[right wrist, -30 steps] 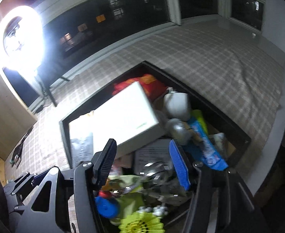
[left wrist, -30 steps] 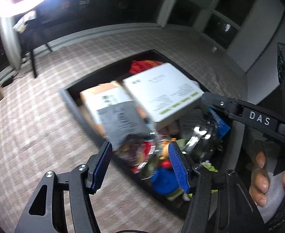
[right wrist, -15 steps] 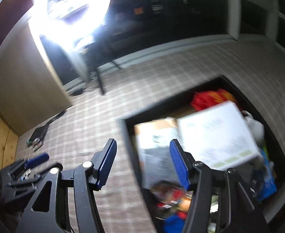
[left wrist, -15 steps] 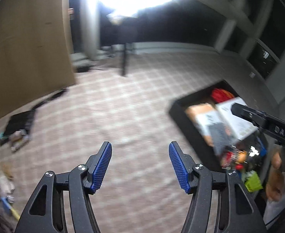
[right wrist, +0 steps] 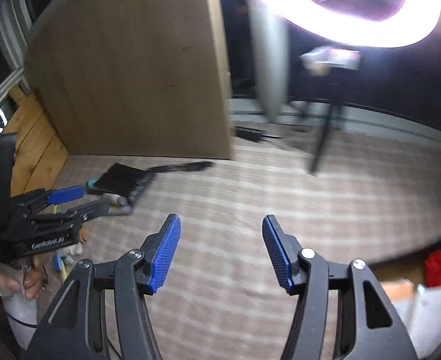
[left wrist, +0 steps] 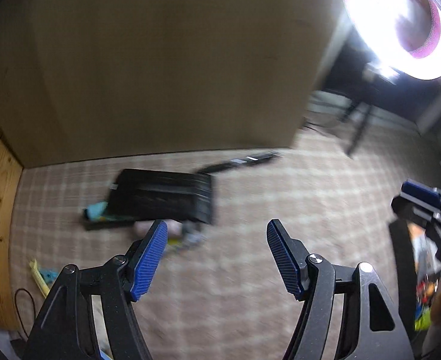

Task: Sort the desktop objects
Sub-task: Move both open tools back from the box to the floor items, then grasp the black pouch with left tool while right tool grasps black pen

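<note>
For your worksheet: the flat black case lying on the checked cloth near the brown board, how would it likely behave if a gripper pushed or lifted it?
The black case looks flat and broad, so it would probably slide rather than roll or tip. Its straight edges suggest it is fairly stiff, though blur leaves this unsure. It rests partly on small items, so a push may drag them along.

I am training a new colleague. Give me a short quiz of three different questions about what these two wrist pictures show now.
1. True or false: the left tool holds an object between its blue pads.
2. What covers the table under both tools? A) bare wood B) checked cloth C) glass
3. Fill in: in the right wrist view, the red item lies inside the black ____ at the lower right.

Key
1. False: its jaws are opening and nothing is between them. The right tool is empty and open too.
2. B
3. bin
</note>
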Demonstrator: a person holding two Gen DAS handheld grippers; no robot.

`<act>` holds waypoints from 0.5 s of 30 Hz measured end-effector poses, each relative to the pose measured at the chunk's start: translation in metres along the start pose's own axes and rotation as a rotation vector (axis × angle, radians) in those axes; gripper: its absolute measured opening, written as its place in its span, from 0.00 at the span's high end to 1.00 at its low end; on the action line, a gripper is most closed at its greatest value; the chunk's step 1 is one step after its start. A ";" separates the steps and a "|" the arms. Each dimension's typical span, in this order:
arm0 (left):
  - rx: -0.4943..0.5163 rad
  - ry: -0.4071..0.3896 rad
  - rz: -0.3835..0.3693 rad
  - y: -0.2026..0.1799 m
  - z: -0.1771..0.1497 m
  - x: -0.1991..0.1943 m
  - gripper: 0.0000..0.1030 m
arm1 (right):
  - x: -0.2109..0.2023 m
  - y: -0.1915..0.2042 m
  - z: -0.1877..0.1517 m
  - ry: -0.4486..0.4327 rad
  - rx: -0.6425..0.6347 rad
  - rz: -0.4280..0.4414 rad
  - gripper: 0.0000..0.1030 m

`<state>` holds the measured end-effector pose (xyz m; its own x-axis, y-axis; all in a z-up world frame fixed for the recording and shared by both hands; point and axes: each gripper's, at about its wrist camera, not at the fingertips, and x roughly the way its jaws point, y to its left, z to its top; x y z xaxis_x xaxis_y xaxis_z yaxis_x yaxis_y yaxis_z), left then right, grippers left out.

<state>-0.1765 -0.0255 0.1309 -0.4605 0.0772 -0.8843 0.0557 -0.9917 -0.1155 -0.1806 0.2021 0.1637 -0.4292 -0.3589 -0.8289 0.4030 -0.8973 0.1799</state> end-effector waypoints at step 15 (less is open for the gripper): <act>-0.121 0.072 0.011 0.089 0.046 0.090 0.64 | 0.172 0.089 0.063 0.152 -0.129 -0.029 0.73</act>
<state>-0.2541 -0.1120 0.0615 -0.3951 0.0780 -0.9153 0.1687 -0.9733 -0.1557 -0.2695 0.0444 0.0708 -0.3189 -0.2814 -0.9051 0.4964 -0.8630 0.0934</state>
